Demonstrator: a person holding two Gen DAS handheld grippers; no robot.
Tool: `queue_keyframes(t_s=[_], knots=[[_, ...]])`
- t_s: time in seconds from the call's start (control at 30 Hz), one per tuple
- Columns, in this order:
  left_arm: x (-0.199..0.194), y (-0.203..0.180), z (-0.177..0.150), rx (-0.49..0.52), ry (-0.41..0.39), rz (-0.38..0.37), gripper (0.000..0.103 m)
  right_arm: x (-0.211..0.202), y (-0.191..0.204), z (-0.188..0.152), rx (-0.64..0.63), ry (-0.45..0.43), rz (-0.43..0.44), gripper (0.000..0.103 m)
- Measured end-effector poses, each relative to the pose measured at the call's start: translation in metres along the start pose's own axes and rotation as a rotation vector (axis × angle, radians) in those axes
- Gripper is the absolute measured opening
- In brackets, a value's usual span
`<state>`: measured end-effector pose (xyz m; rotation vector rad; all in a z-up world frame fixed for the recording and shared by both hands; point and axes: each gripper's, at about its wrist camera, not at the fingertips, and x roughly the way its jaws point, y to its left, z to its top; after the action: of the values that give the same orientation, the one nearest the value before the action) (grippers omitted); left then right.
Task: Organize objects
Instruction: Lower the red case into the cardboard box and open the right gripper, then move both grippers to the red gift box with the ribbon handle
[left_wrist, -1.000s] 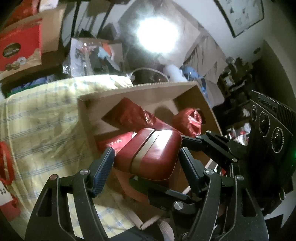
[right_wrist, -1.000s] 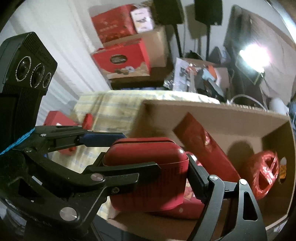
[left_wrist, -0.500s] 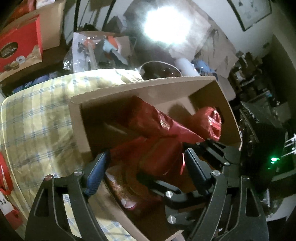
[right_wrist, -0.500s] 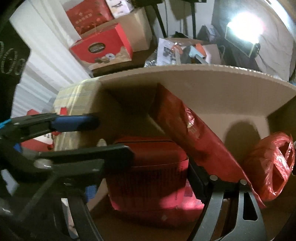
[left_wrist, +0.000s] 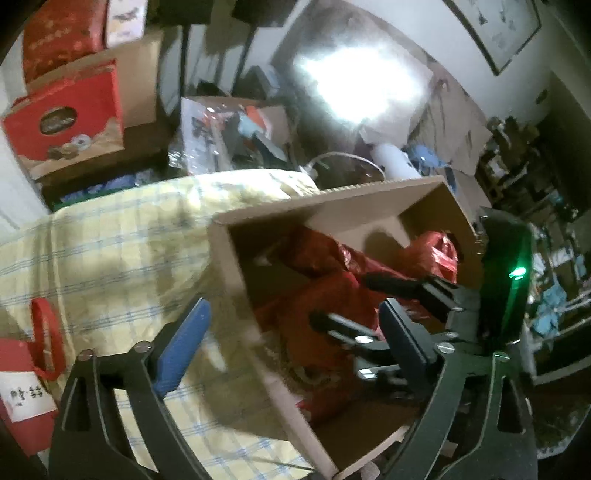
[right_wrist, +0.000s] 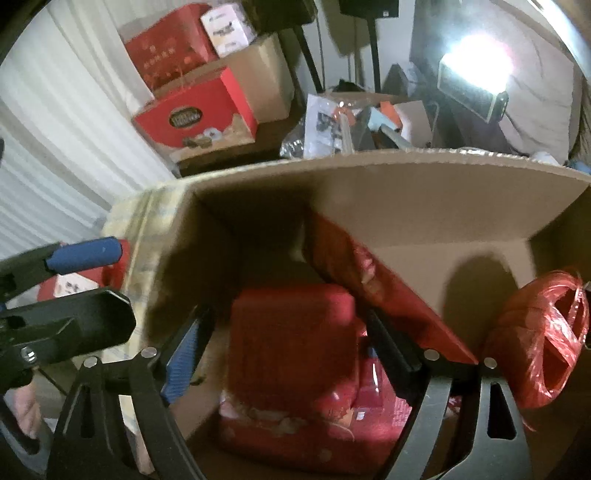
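Your red case (right_wrist: 291, 332) sits low centre of the right view, inside the cardboard box (right_wrist: 406, 199). Both grippers' fingers are spread, pinching nothing. It looks rigid and smooth, likely slippery; grip its flat sides.

The left wrist view looks down from above and outside the cardboard box (left_wrist: 236, 273), over its near left corner. The right wrist view sits lower and closer, past the rim, facing the box's (right_wrist: 424, 206) far wall. Both views share the box's interior.
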<state>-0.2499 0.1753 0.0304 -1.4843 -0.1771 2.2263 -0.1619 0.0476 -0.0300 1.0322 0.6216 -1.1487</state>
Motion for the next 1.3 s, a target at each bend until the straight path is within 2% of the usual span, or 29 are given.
queue_keyframes(t_s=[0.3,0.47,0.63,0.77,1.3], knots=[[-0.032,0.025,-0.021,-0.01,-0.057,0.086,0.093,-0.029,0.023,-0.007,-0.021,-0.074,-0.002,0.087],[-0.057,0.036,-0.037,-0.003,-0.104,0.128,0.094,-0.037,0.05,-0.016,-0.07,-0.092,-0.014,0.087],[-0.079,0.049,-0.059,0.007,-0.142,0.205,0.094,-0.039,0.077,-0.025,-0.11,-0.093,-0.001,0.087],[-0.092,0.062,-0.074,-0.003,-0.152,0.237,0.094,-0.036,0.097,-0.03,-0.132,-0.09,0.009,0.087],[-0.156,0.149,-0.128,-0.15,-0.208,0.324,0.094,-0.018,0.181,-0.043,-0.198,-0.075,0.098,0.087]])
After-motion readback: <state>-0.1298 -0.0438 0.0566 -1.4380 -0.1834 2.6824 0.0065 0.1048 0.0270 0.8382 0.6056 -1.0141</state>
